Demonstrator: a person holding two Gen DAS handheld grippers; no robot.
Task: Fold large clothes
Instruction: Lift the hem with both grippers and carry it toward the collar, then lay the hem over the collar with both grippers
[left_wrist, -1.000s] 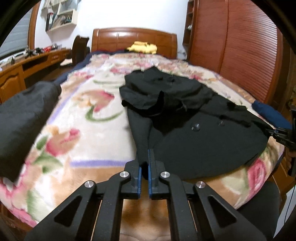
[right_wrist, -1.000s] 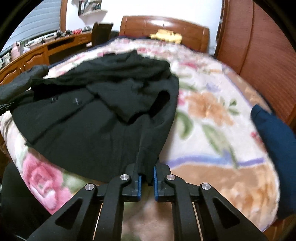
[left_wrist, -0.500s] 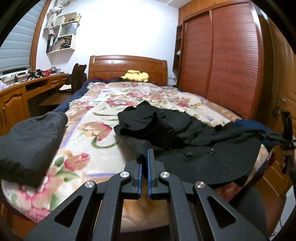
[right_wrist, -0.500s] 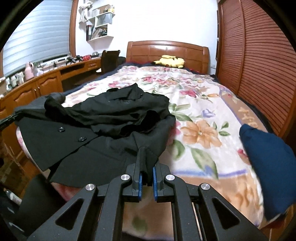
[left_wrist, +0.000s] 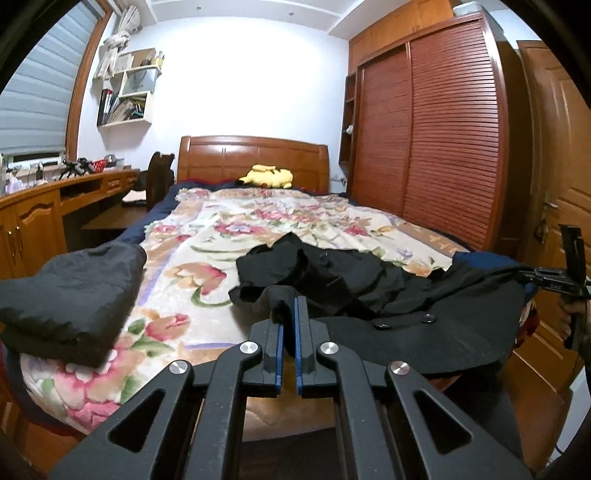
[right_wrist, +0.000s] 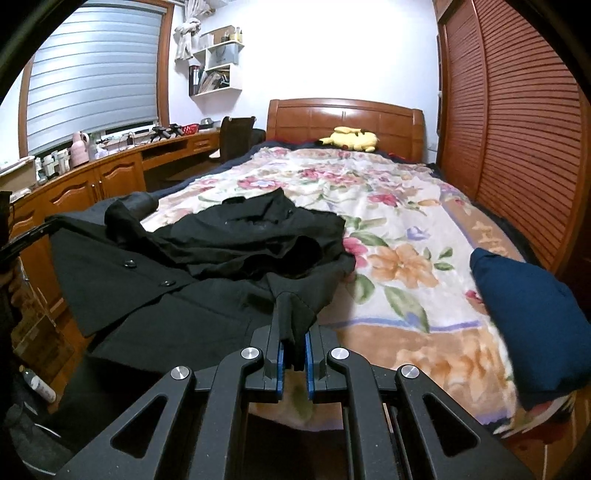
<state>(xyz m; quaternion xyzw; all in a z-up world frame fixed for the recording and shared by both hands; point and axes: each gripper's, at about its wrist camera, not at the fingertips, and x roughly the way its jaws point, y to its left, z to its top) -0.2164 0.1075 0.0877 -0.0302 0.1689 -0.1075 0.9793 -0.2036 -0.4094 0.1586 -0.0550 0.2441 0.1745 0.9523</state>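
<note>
Black coat (left_wrist: 406, 332) lies lengthwise along the bed (left_wrist: 258, 229) — collar toward headboard (left_wrist: 255, 155).

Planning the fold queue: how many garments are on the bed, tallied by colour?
Black: 1, the coat both grippers hold
Dark grey: 1, folded garment
Navy blue: 1, folded garment
Total: 3

A yellow plush toy (left_wrist: 266, 176) is lying against the wooden headboard (left_wrist: 221, 155) at the far end of the bed's floral blanket (right_wrist: 399, 206). A folded grey garment (left_wrist: 70, 295) and a folded blue garment (right_wrist: 524, 314) are resting on opposite near corners. A long desk (right_wrist: 122, 166) is running below the blinds (right_wrist: 92, 74), facing the slatted wardrobe (left_wrist: 436, 140).
</note>
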